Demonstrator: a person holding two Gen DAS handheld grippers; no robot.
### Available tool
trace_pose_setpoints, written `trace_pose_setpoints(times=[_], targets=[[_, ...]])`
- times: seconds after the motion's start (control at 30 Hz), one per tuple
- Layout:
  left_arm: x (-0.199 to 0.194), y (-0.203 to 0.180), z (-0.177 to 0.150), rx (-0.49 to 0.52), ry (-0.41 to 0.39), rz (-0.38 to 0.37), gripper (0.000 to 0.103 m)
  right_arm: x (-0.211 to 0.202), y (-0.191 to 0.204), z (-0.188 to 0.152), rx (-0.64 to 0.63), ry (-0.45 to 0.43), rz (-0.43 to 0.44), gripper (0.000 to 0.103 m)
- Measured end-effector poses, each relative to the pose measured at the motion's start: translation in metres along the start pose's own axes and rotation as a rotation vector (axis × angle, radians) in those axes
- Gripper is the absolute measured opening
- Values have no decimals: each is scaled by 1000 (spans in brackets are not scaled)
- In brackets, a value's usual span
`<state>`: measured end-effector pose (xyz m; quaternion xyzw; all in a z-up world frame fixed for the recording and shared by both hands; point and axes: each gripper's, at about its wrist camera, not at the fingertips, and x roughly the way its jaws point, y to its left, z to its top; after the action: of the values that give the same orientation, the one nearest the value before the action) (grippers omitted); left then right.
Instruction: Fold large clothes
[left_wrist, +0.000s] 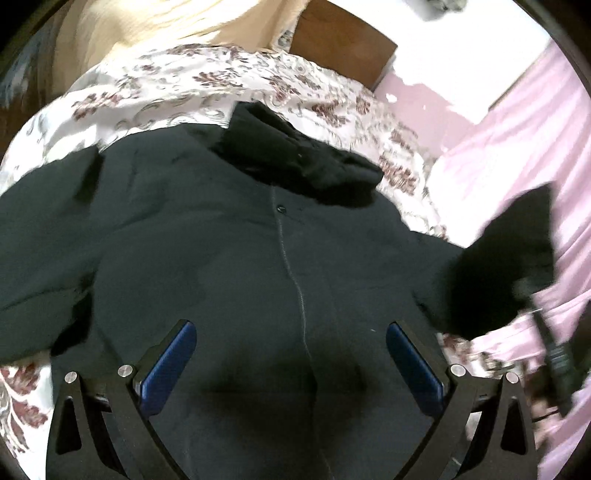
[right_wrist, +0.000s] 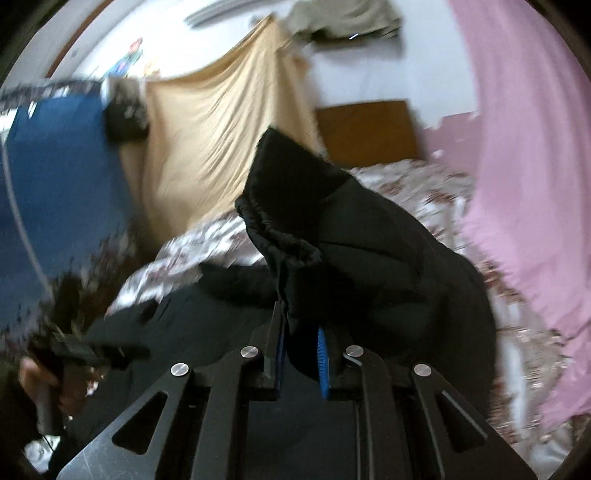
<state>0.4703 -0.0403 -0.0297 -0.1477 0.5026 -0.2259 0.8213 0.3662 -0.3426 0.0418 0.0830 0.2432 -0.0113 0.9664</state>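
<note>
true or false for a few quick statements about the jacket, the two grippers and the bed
1. The left gripper is open above the black jacket. True.
2. The right gripper is empty. False: it is shut on a sleeve of the jacket, lifted off the bed.
3. The jacket lies on a plain blue sheet. False: it lies on a flowered bedspread.
4. The jacket lies front up, its snap button showing. True.
5. A pink curtain hangs beside the bed. True.
</note>
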Motion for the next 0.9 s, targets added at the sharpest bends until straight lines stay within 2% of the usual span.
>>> trace_pose_setpoints(times=[0.13, 0.2, 0.37, 0.47, 0.53, 0.6, 0.63, 0.7, 0.73, 0.77, 0.83, 0.9], targets=[[-22, 38, -3, -75, -25, -91, 103, 50, 62, -31, -56, 132, 61, 13], [-24, 51, -6, -100, -35, -121, 103, 63, 75, -55, -79, 184, 81, 13], [-10, 88, -17, -218, -33, -254, 103, 96, 128, -102, -191, 322, 150, 13], [12, 102, -24, -294, -18, -313, 99, 104, 152, -120, -247, 367, 181, 13], [27, 110, -29, -350, -4, -350, 89, 106, 168, -133, -270, 391, 202, 13], [38, 114, -32, -386, -2, -369, 69, 102, 176, -142, -292, 403, 217, 13], [42, 114, -33, -392, -4, -374, 64, 99, 177, -145, -309, 403, 215, 13], [47, 113, -32, -382, -13, -366, 34, 93, 180, -146, -337, 399, 211, 13], [46, 112, -31, -372, -25, -347, 23, 88, 180, -146, -343, 395, 211, 13], [45, 111, -29, -356, -37, -331, 6, 83, 178, -146, -346, 389, 212, 13], [39, 104, -23, -310, -71, -303, 6, 72, 175, -143, -337, 373, 225, 14], [24, 92, -14, -234, -139, -247, 5, 63, 172, -135, -328, 370, 242, 15]])
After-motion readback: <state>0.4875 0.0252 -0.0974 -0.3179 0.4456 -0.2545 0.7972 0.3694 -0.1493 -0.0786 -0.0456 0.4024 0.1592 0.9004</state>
